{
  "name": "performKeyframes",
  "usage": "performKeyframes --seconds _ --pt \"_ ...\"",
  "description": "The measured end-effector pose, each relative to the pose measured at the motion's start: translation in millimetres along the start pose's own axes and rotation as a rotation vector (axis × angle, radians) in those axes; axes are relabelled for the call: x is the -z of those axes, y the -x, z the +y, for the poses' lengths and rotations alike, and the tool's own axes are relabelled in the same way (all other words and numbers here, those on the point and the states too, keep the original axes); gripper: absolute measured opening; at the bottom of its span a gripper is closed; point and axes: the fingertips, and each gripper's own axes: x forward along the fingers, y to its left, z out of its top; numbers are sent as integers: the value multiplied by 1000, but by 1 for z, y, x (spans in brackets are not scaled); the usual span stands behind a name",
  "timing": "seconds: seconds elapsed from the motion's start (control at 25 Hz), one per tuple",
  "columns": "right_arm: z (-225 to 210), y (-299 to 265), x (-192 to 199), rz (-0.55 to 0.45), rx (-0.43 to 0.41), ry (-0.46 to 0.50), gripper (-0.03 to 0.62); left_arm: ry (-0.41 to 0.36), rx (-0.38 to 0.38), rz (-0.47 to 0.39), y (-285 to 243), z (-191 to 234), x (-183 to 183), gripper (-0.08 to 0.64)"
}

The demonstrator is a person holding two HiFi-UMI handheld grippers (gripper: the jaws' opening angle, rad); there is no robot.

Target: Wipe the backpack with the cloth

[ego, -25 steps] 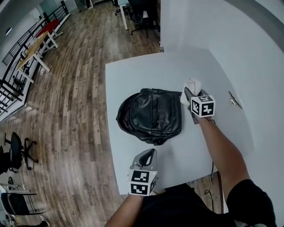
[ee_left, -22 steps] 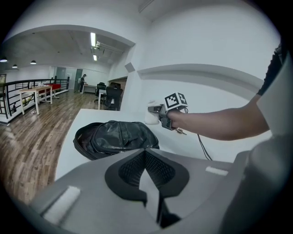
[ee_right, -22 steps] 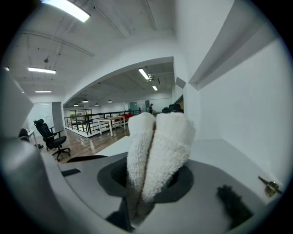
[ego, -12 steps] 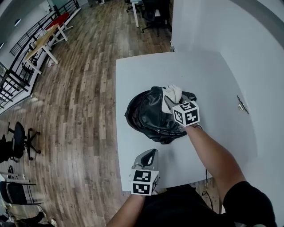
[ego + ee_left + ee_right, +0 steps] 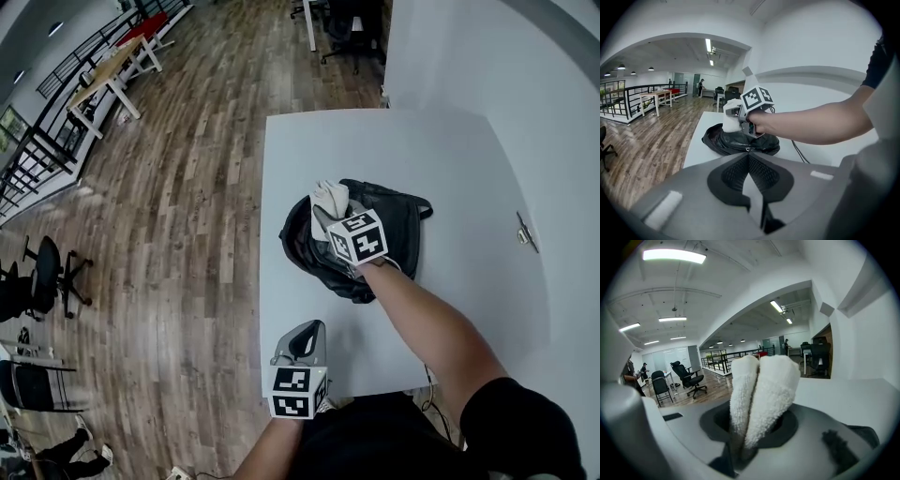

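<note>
A black leather backpack (image 5: 398, 220) lies flat in the middle of the white table (image 5: 450, 150). My right gripper (image 5: 325, 212) is over the backpack's left part, shut on a folded white cloth (image 5: 330, 196) that sticks out past the jaws. In the right gripper view the cloth (image 5: 761, 390) fills the gap between the jaws. From the left gripper view the cloth (image 5: 731, 123) rests on the backpack (image 5: 740, 144). My left gripper (image 5: 312, 330) hovers near the table's front edge, jaws together and holding nothing.
A small metal piece (image 5: 527, 232) lies on the table's right side, by the white wall. A cable (image 5: 427, 373) hangs off the front edge. Wooden floor drops away past the table's left edge, with office chairs (image 5: 42, 281) and desks farther off.
My right gripper has carried the cloth leftward, from beside the backpack's right end across its top to its left part. The left gripper has stayed in place.
</note>
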Motion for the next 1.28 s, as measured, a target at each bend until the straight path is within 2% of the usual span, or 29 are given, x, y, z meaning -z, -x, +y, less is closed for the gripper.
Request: performKeyframes --seconds 0.2,0.44,0.8,1.28 --pt "26 -21 -5 2 -51 11 97 30 -55 -8 12 17 2 8" --pt "34 -30 0 11 -69 22 97 45 -81 -11 15 24 10 8" --pt "23 -20 10 26 -50 32 96 30 -68 -16 15 19 7 8" --pt "-11 9 21 34 15 14 95 8 -27 -10 7 6 4 8"
